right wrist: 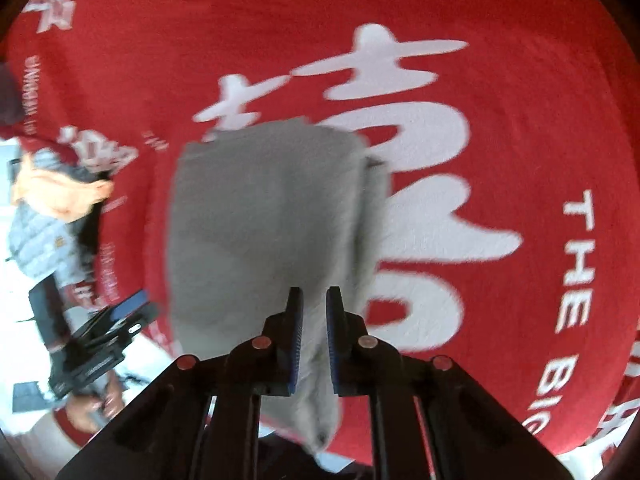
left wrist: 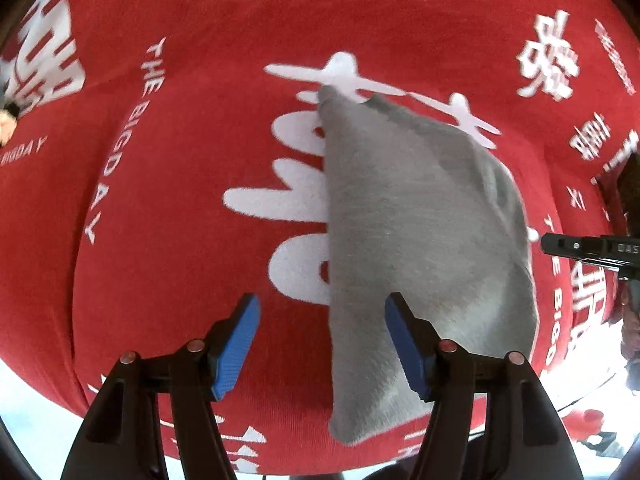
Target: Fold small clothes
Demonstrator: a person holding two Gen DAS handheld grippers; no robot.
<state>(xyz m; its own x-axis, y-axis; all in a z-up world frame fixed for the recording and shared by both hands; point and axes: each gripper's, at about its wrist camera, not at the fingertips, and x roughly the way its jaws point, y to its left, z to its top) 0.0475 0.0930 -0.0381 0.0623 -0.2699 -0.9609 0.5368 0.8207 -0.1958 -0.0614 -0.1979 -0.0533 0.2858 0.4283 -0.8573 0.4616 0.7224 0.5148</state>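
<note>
**Grey cloth pinched on the right, loose on the left**

Grey fabric is at the centre of it all: a small grey garment is spread over a red cloth printed with big white characters and the words "THE BIG DAY".

From the right wrist view, the right gripper is seen nearly closed, its two blue pads drawn tight on a bunched edge of the garment. The fabric is gathered between the pads and trails down below them, while the rest of the piece is spread away ahead of the fingers, its far edge folded over and blurred.

From the left wrist view, the left gripper is seen wide apart, with nothing pressed between the pads. The garment's straight left edge is passed between the two blue fingers; the right finger is laid over the grey fabric, the left finger over bare red cloth. Whether that right pad touches the fabric cannot be told.

At the right edge of that view, the tip of the other gripper is glimpsed just beside the garment's far side.
</note>
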